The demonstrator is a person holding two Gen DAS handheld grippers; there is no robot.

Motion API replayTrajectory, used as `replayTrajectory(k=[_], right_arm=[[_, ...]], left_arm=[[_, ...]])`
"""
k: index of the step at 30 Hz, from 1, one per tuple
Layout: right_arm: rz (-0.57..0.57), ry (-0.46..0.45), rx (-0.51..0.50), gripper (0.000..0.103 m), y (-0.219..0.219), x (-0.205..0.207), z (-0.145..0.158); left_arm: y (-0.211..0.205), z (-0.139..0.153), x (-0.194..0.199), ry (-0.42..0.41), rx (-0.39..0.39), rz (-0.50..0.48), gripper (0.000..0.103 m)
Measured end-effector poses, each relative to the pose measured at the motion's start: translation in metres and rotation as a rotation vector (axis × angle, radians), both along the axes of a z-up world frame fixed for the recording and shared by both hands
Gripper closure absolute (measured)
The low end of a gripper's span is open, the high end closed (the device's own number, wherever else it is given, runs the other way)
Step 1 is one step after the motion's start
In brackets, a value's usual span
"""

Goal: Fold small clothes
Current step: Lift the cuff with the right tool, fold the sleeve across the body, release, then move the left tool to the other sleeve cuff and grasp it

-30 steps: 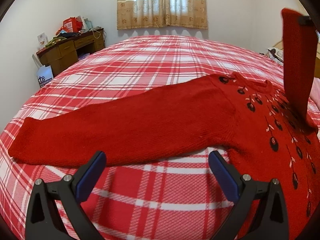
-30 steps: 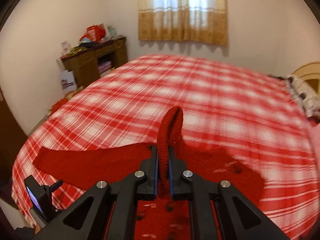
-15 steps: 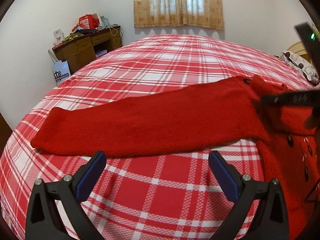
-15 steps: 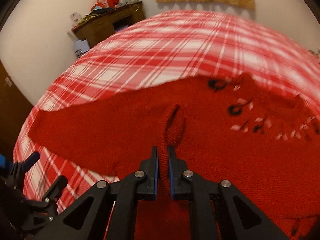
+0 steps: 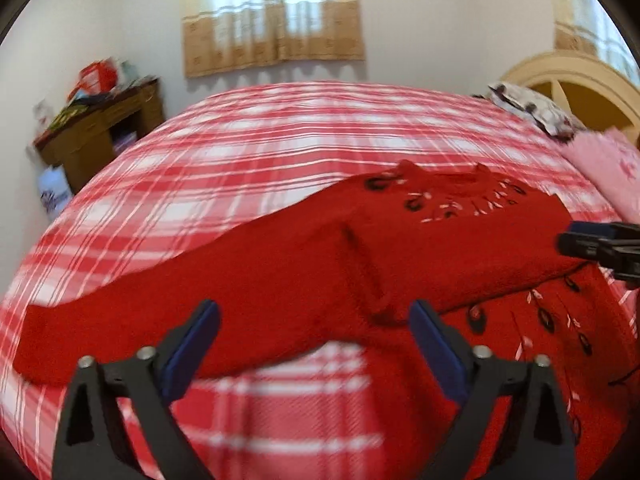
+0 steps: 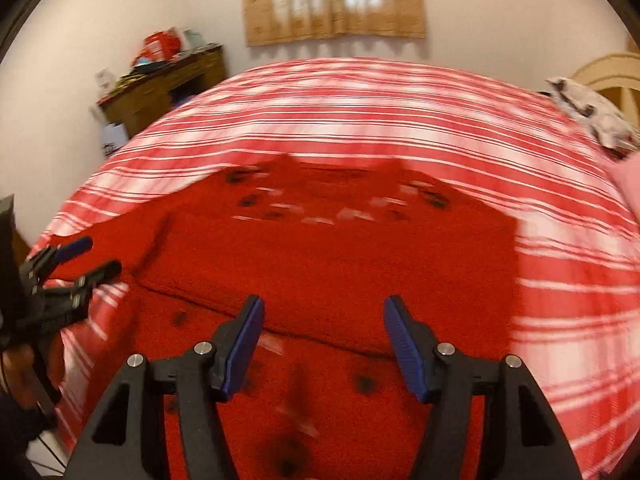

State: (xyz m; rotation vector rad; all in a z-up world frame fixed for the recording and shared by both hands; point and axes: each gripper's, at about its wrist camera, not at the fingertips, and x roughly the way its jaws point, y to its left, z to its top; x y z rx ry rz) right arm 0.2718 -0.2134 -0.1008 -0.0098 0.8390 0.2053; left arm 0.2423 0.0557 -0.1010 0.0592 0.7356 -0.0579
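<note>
A red knit sweater (image 5: 420,248) with black and white embroidery lies flat on the plaid bed. One sleeve (image 5: 460,248) lies folded across its chest; it also shows in the right wrist view (image 6: 340,272). The other sleeve (image 5: 160,312) stretches out to the left. My left gripper (image 5: 314,332) is open and empty just above that sleeve near the armpit. My right gripper (image 6: 323,328) is open and empty above the sweater's body, near the folded sleeve's lower edge. Each gripper shows in the other's view, the right (image 5: 592,246) and the left (image 6: 80,260).
The bed (image 5: 280,140) has a red and white plaid cover. A wooden desk (image 5: 100,136) with clutter stands at the back left. Pillows (image 5: 536,108) and a pink cushion (image 5: 608,168) lie by the headboard (image 5: 580,80) at right. A curtained window (image 5: 272,16) is behind.
My right gripper brought the held sleeve down across the sweater's chest, let go and opened. My left gripper moved right and closer to the outstretched sleeve, staying open.
</note>
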Motion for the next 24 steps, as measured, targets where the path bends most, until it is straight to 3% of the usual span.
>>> replayTrajectory(k=[4, 6, 9, 14, 17, 19, 20, 23, 24], right_arm=[[-0.109, 0.003, 0.028, 0.04, -0.051, -0.004, -0.009], [-0.152, -0.013, 0.075, 0.04, -0.072, -0.003, -0.009], [-0.189, -0.046, 0.121, 0.04, -0.088, 0.001, -0.004], [-0.071, -0.09, 0.13, 0.04, -0.067, 0.009, -0.004], [-0.009, 0.002, 0.1, 0.04, -0.05, 0.023, -0.025], [-0.047, 0.086, 0.062, 0.04, -0.047, 0.031, -0.045], [-0.049, 0.066, 0.074, 0.04, -0.049, 0.03, -0.047], [-0.041, 0.062, 0.1, 0.04, -0.055, 0.028, -0.044], [-0.038, 0.06, 0.108, 0.04, -0.056, 0.028, -0.043]], left_arm=[[-0.017, -0.017, 0.029, 0.054, 0.008, -0.021, 0.037], [-0.023, -0.029, 0.043, 0.101, 0.0, -0.027, 0.073], [-0.024, -0.032, 0.04, 0.092, -0.033, -0.021, 0.092], [-0.018, -0.023, 0.024, 0.066, -0.016, 0.002, 0.093], [-0.016, -0.027, 0.022, 0.069, 0.011, 0.015, 0.093], [-0.015, -0.028, 0.023, 0.068, 0.001, 0.027, 0.093], [-0.016, -0.028, 0.025, 0.065, 0.004, 0.024, 0.093], [-0.024, -0.028, 0.026, 0.07, 0.04, 0.013, 0.089], [-0.024, -0.026, 0.026, 0.072, 0.037, 0.007, 0.078]])
